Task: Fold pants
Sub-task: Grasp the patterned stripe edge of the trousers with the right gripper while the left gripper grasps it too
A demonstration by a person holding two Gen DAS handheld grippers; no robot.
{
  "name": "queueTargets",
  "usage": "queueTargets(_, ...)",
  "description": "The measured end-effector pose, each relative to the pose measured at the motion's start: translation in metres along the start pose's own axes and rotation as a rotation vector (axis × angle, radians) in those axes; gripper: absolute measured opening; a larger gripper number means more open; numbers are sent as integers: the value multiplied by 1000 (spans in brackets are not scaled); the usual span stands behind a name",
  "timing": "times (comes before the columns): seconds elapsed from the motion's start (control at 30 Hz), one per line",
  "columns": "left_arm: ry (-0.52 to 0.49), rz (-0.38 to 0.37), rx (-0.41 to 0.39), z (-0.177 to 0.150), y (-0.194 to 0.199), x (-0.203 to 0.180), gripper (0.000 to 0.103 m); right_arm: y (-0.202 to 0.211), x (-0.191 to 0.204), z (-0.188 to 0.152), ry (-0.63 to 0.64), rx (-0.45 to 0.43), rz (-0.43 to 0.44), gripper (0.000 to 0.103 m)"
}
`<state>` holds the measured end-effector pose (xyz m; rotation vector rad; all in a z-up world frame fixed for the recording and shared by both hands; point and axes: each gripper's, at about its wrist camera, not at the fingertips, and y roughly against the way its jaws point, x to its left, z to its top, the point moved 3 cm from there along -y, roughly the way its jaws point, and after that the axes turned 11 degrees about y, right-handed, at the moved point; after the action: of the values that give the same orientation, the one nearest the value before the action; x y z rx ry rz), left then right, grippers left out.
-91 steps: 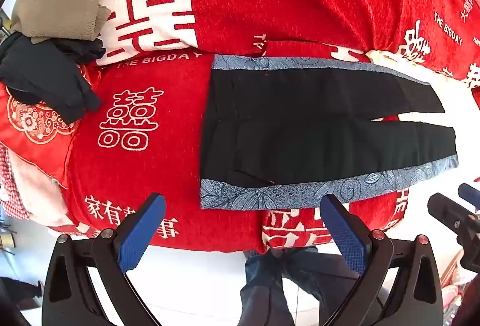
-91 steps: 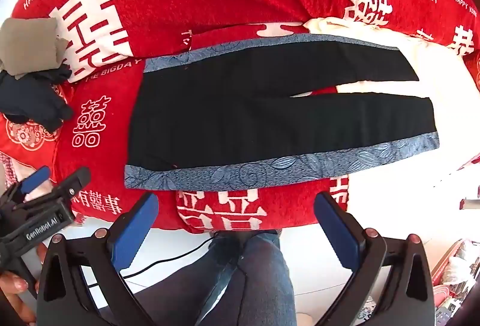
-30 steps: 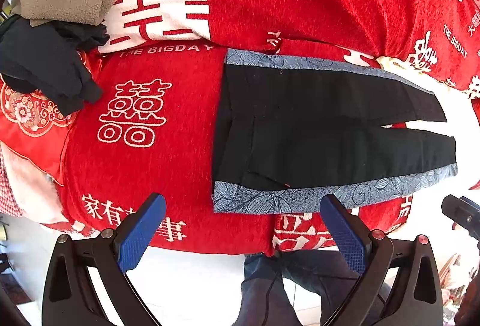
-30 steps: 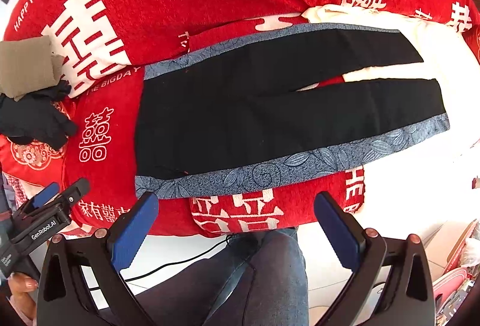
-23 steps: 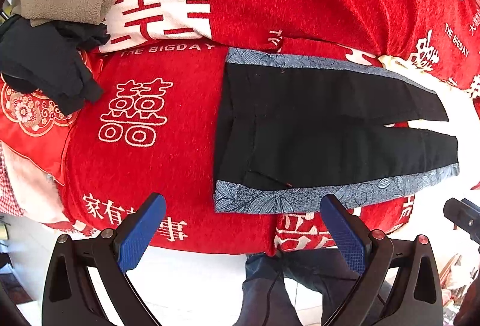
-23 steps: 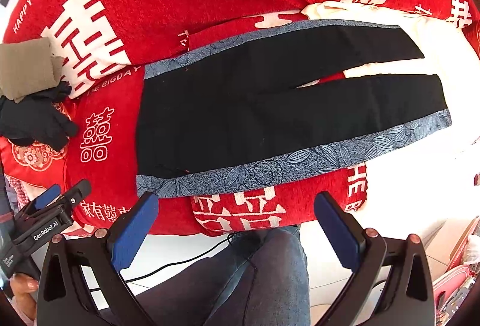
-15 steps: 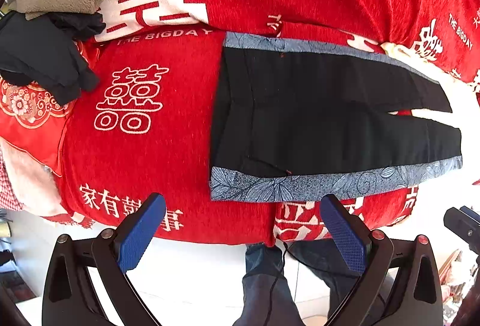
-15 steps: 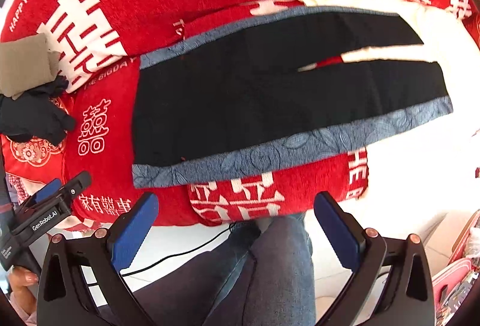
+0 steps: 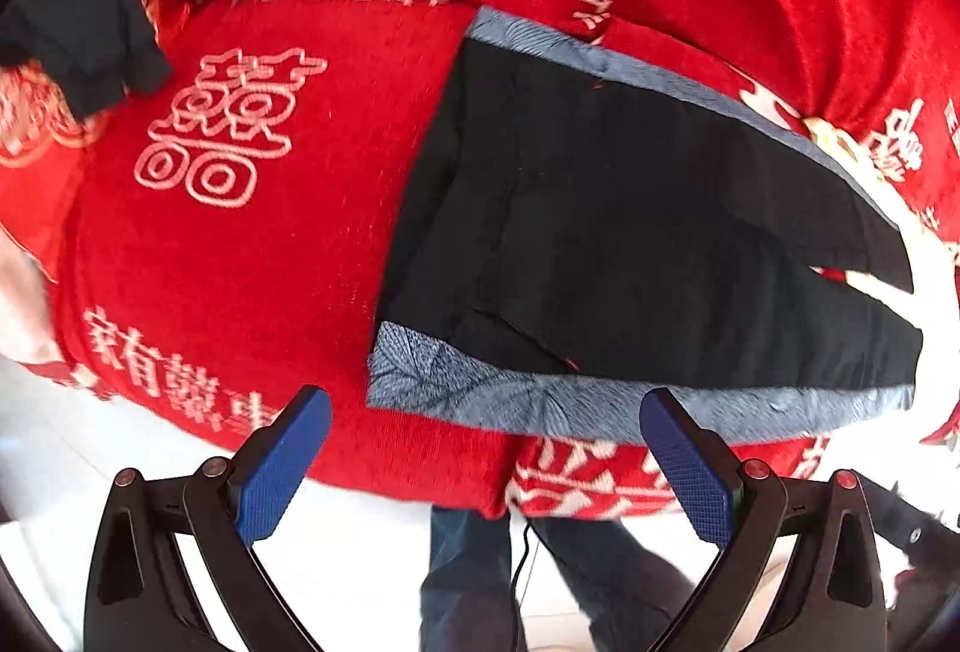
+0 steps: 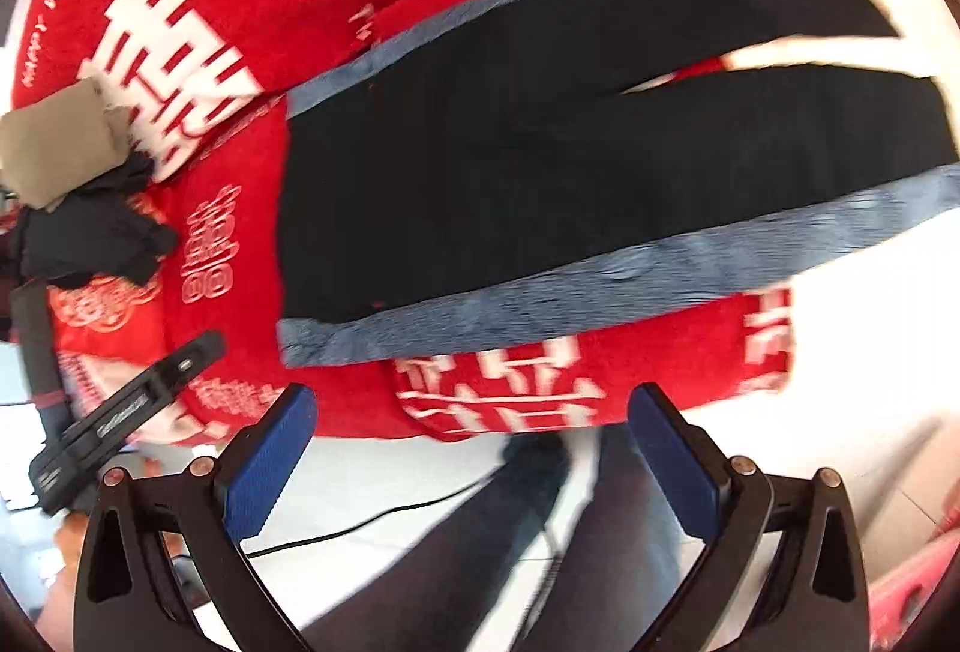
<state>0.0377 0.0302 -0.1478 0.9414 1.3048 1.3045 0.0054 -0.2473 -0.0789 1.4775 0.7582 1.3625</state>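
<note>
One pair of black pants with blue-grey leaf-patterned side bands (image 9: 630,232) lies spread flat on a red plush blanket printed with white Chinese characters (image 9: 252,244), waistband toward the left, its two legs running right and parting at a narrow slit near the hems; one patterned band edges the near side and one the far side. Two grippers are in view, each with two blue, finely ribbed finger pads on black frames. The left gripper (image 9: 483,463) hangs above the near blanket edge with its jaws spread wide and nothing between them, the near waist corner of the pants just beyond it. The right gripper (image 10: 471,457) is likewise spread wide and empty, hovering over the near edge below the pants' near band (image 10: 600,286). In the right wrist view, part of the left gripper's black frame shows at the lower left, and two other garments sit at the far left of the blanket: one folded khaki cloth (image 10: 60,141) resting against one crumpled dark navy garment (image 10: 90,238). In the left wrist view the navy garment (image 9: 84,27) is cut off by the lens rim. Both views are blurred, so the band pattern reads only as smeared leaves. Below the blanket edge, a person's two legs in dark jeans (image 10: 480,550) and a thin black cable (image 10: 372,526) show over a pale floor.
</note>
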Motion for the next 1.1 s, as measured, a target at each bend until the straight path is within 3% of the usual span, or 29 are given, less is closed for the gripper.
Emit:
queueTargets(0.17,35,-103,34,-9,-41,20,102,-76,8,3,20,71,205,102)
queueTargets(0.3,27,-157,49,-18,-65,26,101,-137,10,-6,-25,112,361,70)
queueTargets(0.47,78,-236,78,-26,-79,35,101,-188,1,-22,-87,128,473,70)
queueTargets(0.67,157,-305,137,-31,-94,41,101,-205,-7,-23,-182,23,568,69)
queueTargets(0.73,183,-310,145,-29,-97,37,101,-207,-7,-17,-255,-10,594,39)
queueTargets(0.77,195,-328,146,-27,-98,32,101,-209,-7,-14,-275,-12,602,9)
queueTargets(0.87,237,-397,125,-14,-101,16,101,-195,0,-3,-276,-55,656,6)
queueTargets(0.9,246,-402,114,-9,-102,13,97,-184,7,-1,-239,-66,680,6)
queueTargets(0.93,253,-383,98,-3,-106,7,73,-175,14,0,-197,-67,697,6)
queueTargets(1.0,249,-373,143,0,-121,1,46,-164,24,-1,-109,-44,674,6)
queueTargets(1.03,256,-376,165,-1,-129,1,38,-165,24,-4,-73,-16,644,8)
queueTargets(1.1,237,-368,167,-2,-131,1,38,-166,8,-10,-63,29,580,9)
